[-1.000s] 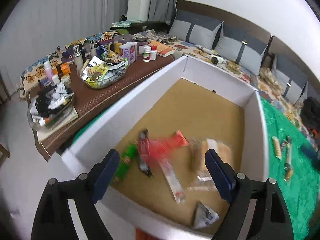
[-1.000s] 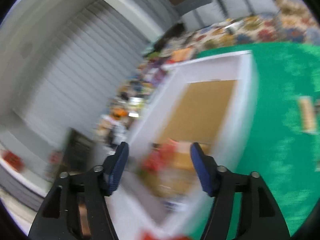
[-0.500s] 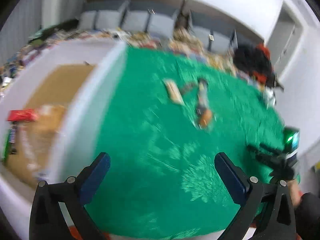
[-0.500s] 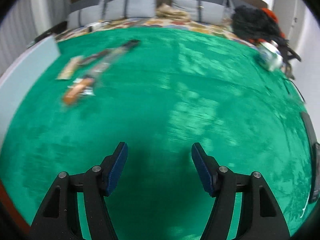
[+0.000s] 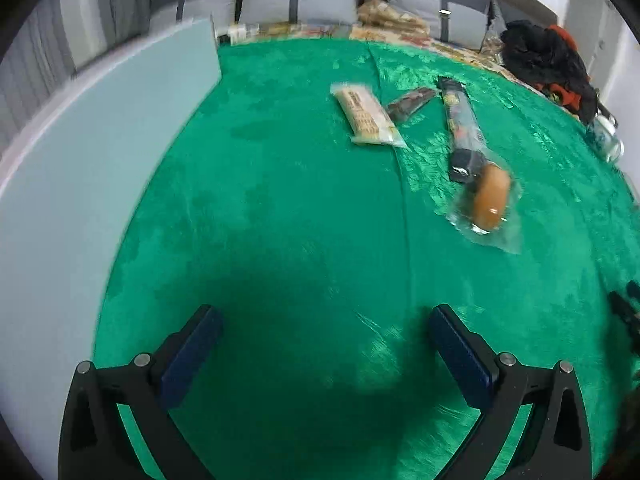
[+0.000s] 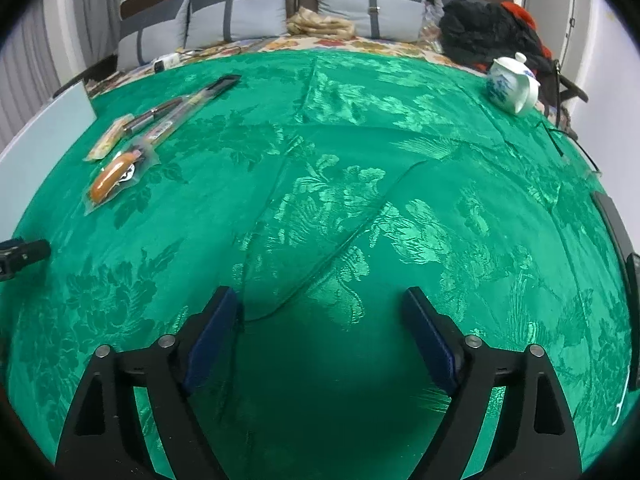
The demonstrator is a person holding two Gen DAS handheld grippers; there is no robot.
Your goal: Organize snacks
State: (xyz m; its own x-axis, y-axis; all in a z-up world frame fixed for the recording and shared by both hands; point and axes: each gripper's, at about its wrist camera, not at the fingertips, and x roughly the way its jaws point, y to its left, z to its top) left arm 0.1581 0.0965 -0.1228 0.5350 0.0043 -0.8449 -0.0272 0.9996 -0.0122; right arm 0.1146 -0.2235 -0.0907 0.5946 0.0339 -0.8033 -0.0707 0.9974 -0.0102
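Note:
Several wrapped snacks lie on the green cloth: a beige bar [image 5: 366,116], a small dark packet [image 5: 410,104], a long dark stick pack [image 5: 460,120] and a sausage in clear wrap [image 5: 490,200]. The sausage [image 6: 110,178] and the beige bar [image 6: 108,138] also show at the left of the right wrist view. The white box wall [image 5: 100,152] stands at the left. My left gripper [image 5: 324,344] is open and empty, short of the snacks. My right gripper [image 6: 320,332] is open and empty over bare cloth.
A white teapot [image 6: 510,86] stands at the far right of the table. A dark heap of clothes [image 6: 488,28] and grey cushions [image 6: 248,12] lie beyond. A thin cable [image 6: 340,240] runs across the cloth. A dark device [image 6: 620,236] sits at the right edge.
Both grippers have swung from above the white box to the green cloth. The left one now faces the loose snacks. Both stay open.

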